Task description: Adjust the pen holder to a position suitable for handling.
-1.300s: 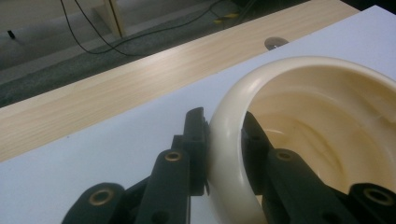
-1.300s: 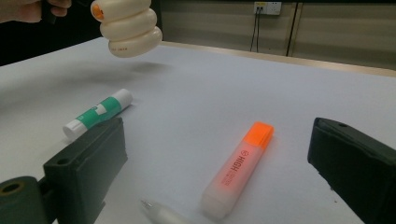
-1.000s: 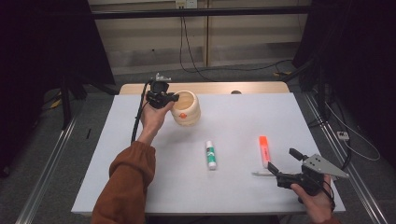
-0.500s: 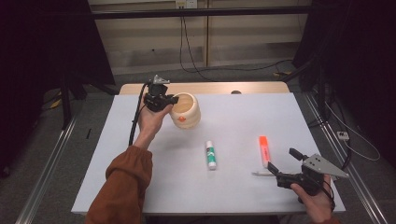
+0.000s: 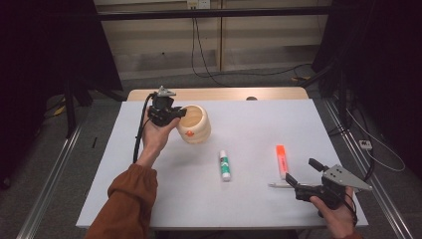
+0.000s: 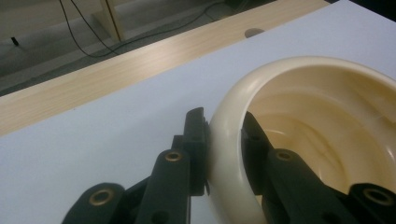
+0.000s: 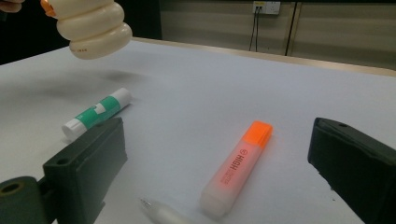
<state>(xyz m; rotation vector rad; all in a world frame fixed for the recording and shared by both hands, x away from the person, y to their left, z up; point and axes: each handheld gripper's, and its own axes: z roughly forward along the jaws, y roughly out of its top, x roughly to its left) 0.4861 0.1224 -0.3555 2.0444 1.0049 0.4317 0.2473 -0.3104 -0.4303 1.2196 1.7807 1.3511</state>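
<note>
Surface: white table (image 5: 164,199), wooden strip along the far edge, dark room beyond.
Left gripper (image 5: 175,114): I have it clamped on the pot's rim, one jaw outside the wall, one inside.
Pot (image 5: 195,124): cream, ribbed, far left of centre; in the right gripper view (image 7: 93,25) it hangs tilted, clear of the table, shadow beneath.
Glue stick (image 5: 225,165): lying flat mid-table, untouched.
Highlighter (image 5: 281,160): orange, flat, right of the glue stick, untouched.
Pen (image 5: 279,185): clear, lying just in front of my right jaws.
Right gripper (image 5: 303,173): jaws wide apart, holding nothing, low near the table's front right.
Progress: pot picked up; my read is that the stationery belongs in it, and none is in yet.
</note>
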